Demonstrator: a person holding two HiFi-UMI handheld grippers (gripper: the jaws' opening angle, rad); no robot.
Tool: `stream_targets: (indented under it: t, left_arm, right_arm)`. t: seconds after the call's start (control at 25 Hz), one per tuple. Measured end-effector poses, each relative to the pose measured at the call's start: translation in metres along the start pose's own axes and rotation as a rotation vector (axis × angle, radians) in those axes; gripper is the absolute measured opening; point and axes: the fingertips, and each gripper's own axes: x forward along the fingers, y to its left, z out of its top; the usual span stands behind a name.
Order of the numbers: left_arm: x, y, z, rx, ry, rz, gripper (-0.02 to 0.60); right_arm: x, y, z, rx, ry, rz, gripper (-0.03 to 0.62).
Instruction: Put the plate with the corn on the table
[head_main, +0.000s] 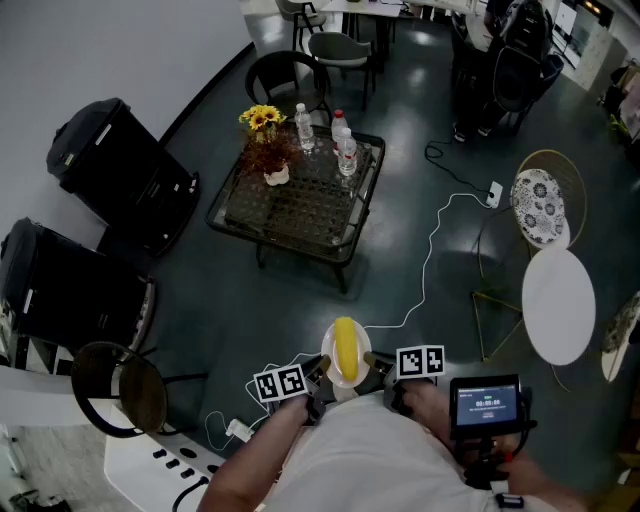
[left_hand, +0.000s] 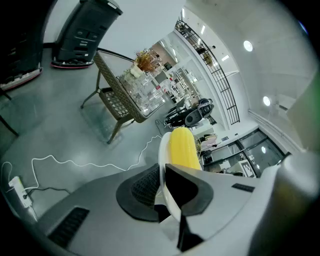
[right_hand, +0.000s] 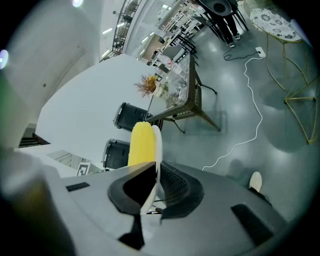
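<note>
A white plate carrying a yellow corn cob hangs in the air close in front of the person, above the dark floor. My left gripper is shut on its left rim and my right gripper is shut on its right rim. In the left gripper view the plate stands edge-on between the pads of the left gripper, with the corn beyond. The right gripper view shows the right gripper clamping the plate beside the corn. The low glass-topped table stands ahead.
On the table's far side stand a pot of yellow flowers and water bottles. Two black cases sit at the left, a round stool nearer. A white cable crosses the floor. Round side tables stand at the right.
</note>
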Motion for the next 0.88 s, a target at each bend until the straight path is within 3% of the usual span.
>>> stream_targets:
  t: [0.12,0.28,0.52,0.88]
  left_arm:
    - [0.009,-0.016,-0.011,0.034,0.002,-0.007,0.041]
    - [0.015,-0.018,0.009,0.032,-0.061,0.002,0.041]
    - [0.025,-0.059,-0.025,0.047,-0.067,-0.011,0.041]
    - [0.035,-0.081,-0.048,0.076,-0.058,-0.007,0.041]
  right_arm:
    - [-0.018,-0.012,0.001,-0.053,-0.023,-0.029,0.037]
    - [-0.012,-0.009,0.027,-0.098,-0.042,0.02,0.037]
    - [-0.063,-0.018,0.018,-0.091,-0.067,0.025,0.037]
    - [-0.093,-0.032,0.013,-0.074,-0.093,0.061,0.037]
